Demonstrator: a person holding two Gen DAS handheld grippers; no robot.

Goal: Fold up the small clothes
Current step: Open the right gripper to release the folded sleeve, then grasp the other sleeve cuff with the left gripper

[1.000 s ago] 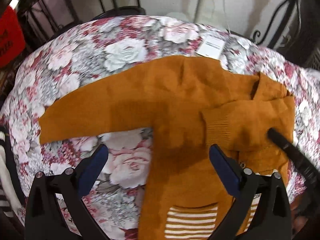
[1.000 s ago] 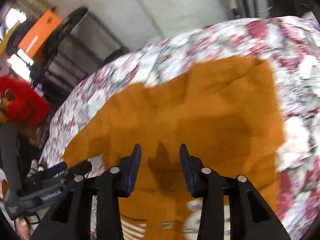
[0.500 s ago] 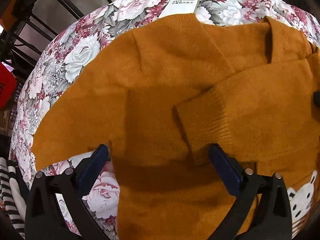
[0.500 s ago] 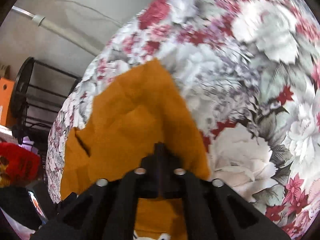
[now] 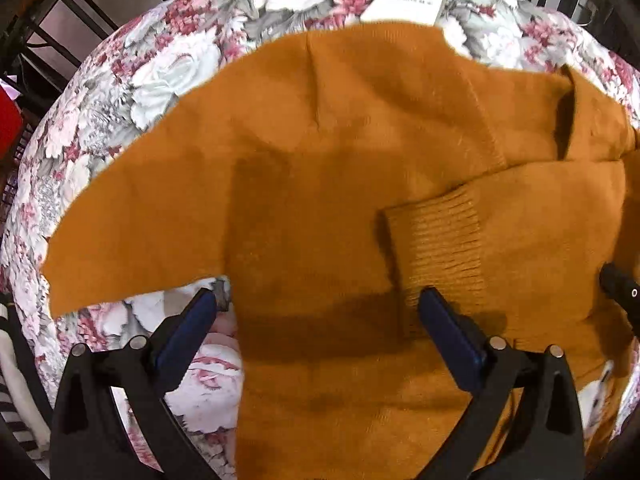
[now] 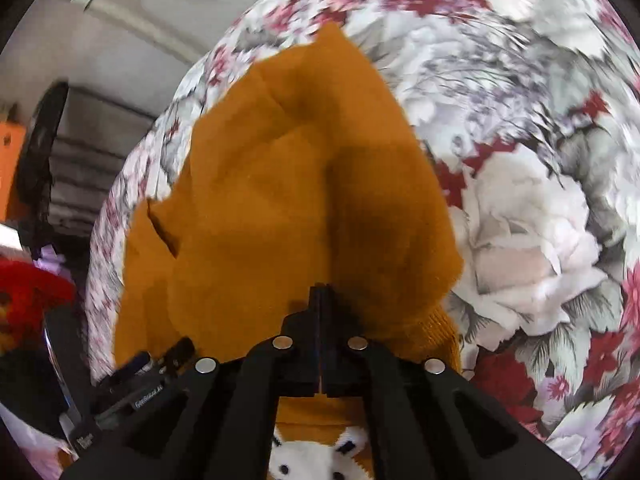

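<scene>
A mustard-orange knit sweater (image 5: 320, 184) lies on a floral cloth (image 5: 132, 80). Its left sleeve (image 5: 132, 232) stretches out flat to the left. Its right sleeve is folded across the body, with the ribbed cuff (image 5: 436, 236) lying mid-chest. My left gripper (image 5: 320, 320) is open and empty, hovering over the body below the cuff. My right gripper (image 6: 320, 300) is shut on a fold of the sweater (image 6: 288, 184) and holds it up; its tip also shows at the left wrist view's right edge (image 5: 618, 284). A white animal face (image 6: 316, 456) shows on the sweater under the right gripper.
A white hang tag (image 5: 404, 0) lies at the sweater's far edge. Black metal racks (image 5: 60, 20) stand behind the table. A striped garment (image 5: 12, 400) hangs at the left edge. A red object (image 6: 28, 300) sits to the left in the right wrist view.
My right gripper closed on the sweater fabric and stays shut on it. My left gripper moved closer over the sweater body and stays open.
</scene>
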